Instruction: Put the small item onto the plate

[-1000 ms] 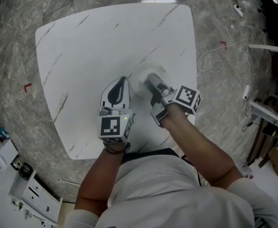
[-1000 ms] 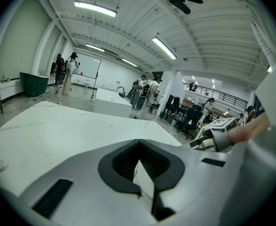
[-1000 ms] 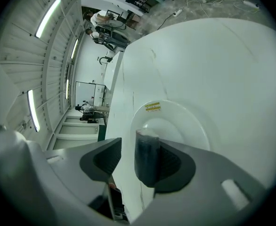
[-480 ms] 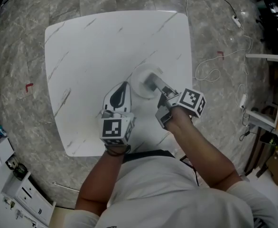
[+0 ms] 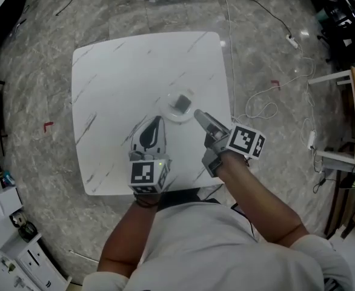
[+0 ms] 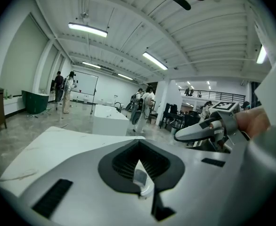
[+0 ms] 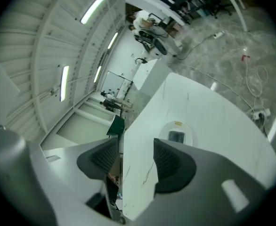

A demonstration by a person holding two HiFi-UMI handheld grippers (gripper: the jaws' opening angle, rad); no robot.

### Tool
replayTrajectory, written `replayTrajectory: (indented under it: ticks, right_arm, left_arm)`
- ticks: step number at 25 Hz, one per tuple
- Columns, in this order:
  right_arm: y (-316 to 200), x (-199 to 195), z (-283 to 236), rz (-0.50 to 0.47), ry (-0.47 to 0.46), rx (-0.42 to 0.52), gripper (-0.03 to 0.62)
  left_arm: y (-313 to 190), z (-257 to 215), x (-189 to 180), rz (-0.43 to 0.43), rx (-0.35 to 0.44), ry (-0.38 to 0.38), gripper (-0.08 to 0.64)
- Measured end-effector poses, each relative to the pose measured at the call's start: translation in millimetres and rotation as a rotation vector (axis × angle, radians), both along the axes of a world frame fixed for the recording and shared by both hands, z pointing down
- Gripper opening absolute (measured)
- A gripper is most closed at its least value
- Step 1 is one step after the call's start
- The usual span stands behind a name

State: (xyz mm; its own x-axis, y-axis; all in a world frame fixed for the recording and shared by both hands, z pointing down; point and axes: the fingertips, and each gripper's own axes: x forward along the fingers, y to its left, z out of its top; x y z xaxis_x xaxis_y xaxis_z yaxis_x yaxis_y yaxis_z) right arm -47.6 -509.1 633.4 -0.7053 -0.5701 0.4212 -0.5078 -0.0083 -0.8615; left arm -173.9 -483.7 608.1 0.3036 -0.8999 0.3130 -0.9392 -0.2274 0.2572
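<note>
Small item [image 5: 181,103]: released onto plate [image 5: 167,111]. Right gripper [image 5: 199,116]: jaws just opened, empty, withdrawn toward 4 o'clock. Left gripper [image 5: 155,121]: closed, empty. Task apparently done.

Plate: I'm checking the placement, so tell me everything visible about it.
The plate is small, round and white, seemingly glossy, with a shallow rim. It lies flat on the white table, near its right edge. A small dark grey item rests on it; nothing else touches it.
</note>
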Motion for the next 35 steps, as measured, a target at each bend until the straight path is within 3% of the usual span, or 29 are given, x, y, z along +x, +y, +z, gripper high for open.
replayTrajectory:
  ticks: [10, 16, 19, 26, 35]
  right_arm:
    - [97, 40, -240, -0.202, 0.141, 0.708, 0.036]
    - [180, 58, -337, -0.224, 0.332, 1.080, 0.002]
    - [210, 66, -355, -0.194, 0.383, 1.160, 0.002]
    - [244, 75, -369, -0.147, 0.442, 1.215, 0.002]
    - [261, 73, -383, -0.134, 0.446, 1.254, 0.002]
  left_arm:
    - [80, -201, 57, 0.010, 0.243, -0.082, 0.008]
    - [158, -287, 84, 0.012, 0.344, -0.127, 0.008]
    - [192, -318, 96, -0.002, 0.405, -0.144, 0.008]
    - [236, -352, 115, -0.028, 0.487, -0.159, 0.007]
    - [251, -354, 115, -0.041, 0.505, -0.152, 0.008]
